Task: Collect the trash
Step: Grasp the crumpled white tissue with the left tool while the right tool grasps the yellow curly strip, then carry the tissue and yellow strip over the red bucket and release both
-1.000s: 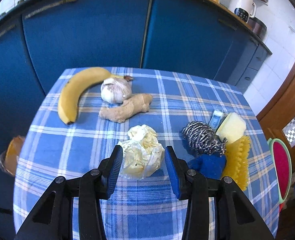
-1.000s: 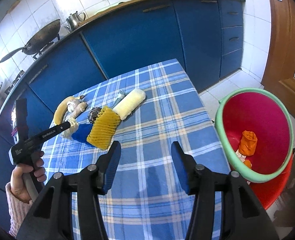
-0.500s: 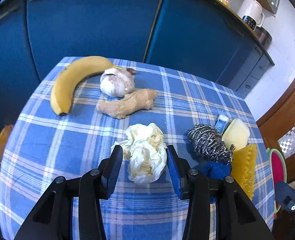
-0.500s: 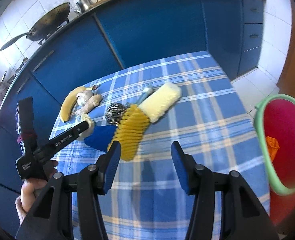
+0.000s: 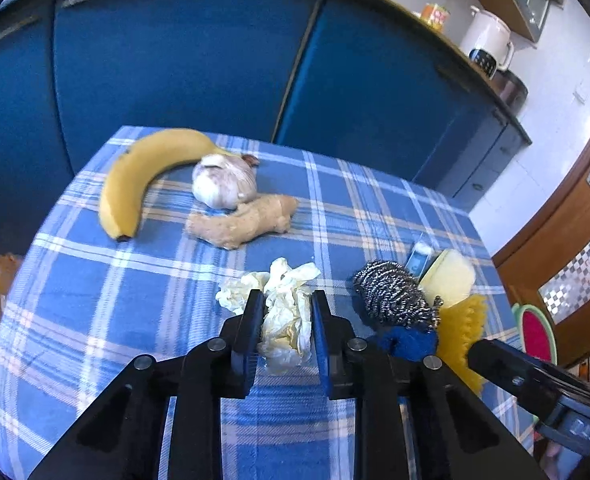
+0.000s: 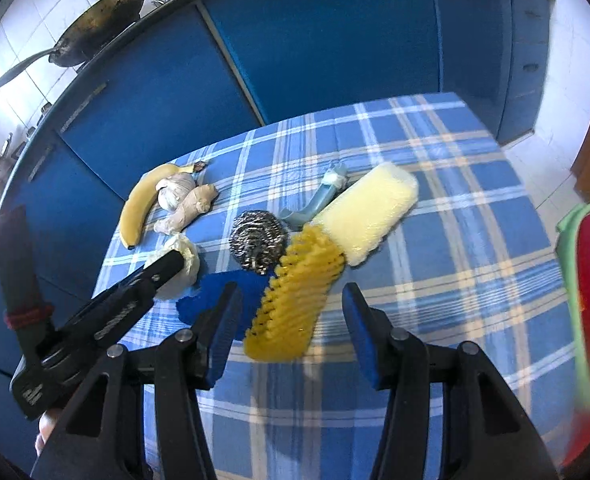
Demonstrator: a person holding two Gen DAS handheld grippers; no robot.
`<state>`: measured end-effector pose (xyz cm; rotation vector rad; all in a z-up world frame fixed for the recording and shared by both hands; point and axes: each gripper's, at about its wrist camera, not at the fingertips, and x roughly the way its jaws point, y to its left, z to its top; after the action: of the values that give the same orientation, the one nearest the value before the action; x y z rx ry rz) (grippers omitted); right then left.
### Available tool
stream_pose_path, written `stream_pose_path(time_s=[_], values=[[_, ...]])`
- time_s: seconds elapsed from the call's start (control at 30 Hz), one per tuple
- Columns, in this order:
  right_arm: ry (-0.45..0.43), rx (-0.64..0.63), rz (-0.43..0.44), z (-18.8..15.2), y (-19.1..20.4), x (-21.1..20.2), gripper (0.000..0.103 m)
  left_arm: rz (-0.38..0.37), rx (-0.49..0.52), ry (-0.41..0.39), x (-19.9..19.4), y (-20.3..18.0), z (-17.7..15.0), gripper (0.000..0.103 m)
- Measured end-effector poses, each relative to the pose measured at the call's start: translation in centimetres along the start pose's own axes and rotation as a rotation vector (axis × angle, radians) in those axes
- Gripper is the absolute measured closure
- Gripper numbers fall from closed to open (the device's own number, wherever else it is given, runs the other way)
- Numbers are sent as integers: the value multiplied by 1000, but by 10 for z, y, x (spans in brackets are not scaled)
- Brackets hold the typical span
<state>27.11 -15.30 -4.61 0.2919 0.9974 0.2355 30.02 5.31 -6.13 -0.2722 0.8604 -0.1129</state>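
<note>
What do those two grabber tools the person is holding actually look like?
Each gripper is black plastic. The left gripper and right gripper both have two flat fingers faced with blue pads, hinged on angular black arms with round silver rivets. Seen from the right wrist camera, the left one carries white lettering along its body and a red band on its handle.

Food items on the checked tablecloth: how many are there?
3, clustered at the table's far left corner: a banana outermost, a garlic bulb beside its stem end, and a ginger root just in front of the garlic. None appears hidden.
</note>
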Motion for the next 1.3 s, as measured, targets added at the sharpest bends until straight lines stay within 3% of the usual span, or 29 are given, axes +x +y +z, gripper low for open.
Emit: stream_pose_path(time_s=[0.33,0.43,0.5,0.57,1.3], values=[[22,27,-16,-1,-4,20,49,-31,-2,-45,-39,1,-11,79],[25,34,-21,-5,-9,24,64,-40,-7,-49,-46,-1,-17,79],[18,33,-27,-8,-13,23,80,-42,-8,-53,-50,-2,-20,79],[8,28,-34,-11,-17,20,88,-47,-5,-55,-54,-4,-24,79],[-146,17,-19,-53,-48,-91,89,-132,125,-64,-94,-68,-46,79]])
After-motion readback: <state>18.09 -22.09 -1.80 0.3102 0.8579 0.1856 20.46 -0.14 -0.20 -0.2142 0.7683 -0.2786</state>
